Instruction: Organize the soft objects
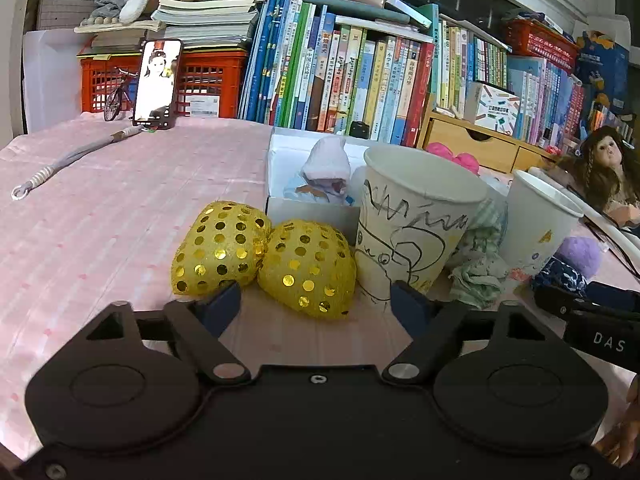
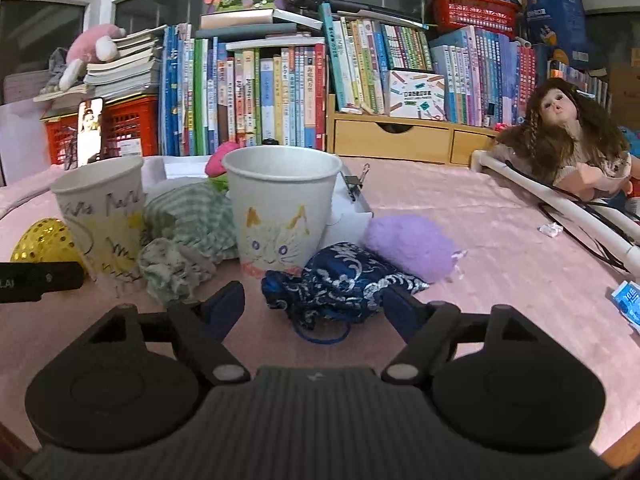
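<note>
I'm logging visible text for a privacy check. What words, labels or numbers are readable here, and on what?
"DAS": white letters on the right gripper's black body, seen at the left view's edge.
"LAI": on the left gripper's body, cut off by the right view's edge.
Book spines, crate label, blue packet: too small or blurred.

Pouch (image 2: 340, 280) before cup (image 2: 280, 208), plush (image 2: 408, 244) to its right.

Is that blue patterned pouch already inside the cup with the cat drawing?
No, the blue pouch lies on the pink tablecloth in front of the cat cup.
</note>
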Action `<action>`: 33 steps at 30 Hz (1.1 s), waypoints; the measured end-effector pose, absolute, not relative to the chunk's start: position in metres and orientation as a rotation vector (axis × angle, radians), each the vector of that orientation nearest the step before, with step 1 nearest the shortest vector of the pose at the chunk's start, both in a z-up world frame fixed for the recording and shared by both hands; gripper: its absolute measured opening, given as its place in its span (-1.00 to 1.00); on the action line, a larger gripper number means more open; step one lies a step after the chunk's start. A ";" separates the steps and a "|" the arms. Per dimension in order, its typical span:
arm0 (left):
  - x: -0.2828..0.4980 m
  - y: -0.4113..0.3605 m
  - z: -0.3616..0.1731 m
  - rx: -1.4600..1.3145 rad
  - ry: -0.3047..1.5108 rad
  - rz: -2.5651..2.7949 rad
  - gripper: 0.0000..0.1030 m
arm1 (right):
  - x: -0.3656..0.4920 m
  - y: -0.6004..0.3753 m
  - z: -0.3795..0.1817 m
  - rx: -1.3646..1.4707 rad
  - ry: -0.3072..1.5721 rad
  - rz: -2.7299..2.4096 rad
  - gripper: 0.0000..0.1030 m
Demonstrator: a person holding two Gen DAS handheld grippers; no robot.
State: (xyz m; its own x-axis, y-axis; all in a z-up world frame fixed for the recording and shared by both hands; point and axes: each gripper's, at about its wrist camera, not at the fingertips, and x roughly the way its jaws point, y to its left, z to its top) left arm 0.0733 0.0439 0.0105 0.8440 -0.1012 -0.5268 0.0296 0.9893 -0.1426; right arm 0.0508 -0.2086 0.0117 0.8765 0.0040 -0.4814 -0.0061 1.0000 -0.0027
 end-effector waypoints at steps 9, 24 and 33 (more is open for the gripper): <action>0.077 0.043 0.007 -0.133 0.569 -0.038 -0.10 | 0.060 -0.209 0.011 0.005 0.512 -0.027 0.45; 0.052 0.039 0.009 -0.099 0.565 -0.066 -0.32 | 0.042 -0.210 0.013 0.008 0.484 0.001 -0.11; 0.012 0.034 0.009 -0.059 0.550 -0.082 -0.18 | 0.013 -0.207 0.014 0.016 0.479 0.055 -0.33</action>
State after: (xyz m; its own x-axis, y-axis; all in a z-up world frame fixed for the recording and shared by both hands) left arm 0.0120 0.0336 0.0092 0.8494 -0.0932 -0.5195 0.0619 0.9951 -0.0774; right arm 0.0133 -0.2073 0.0142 0.8859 0.0568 -0.4604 -0.0492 0.9984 0.0286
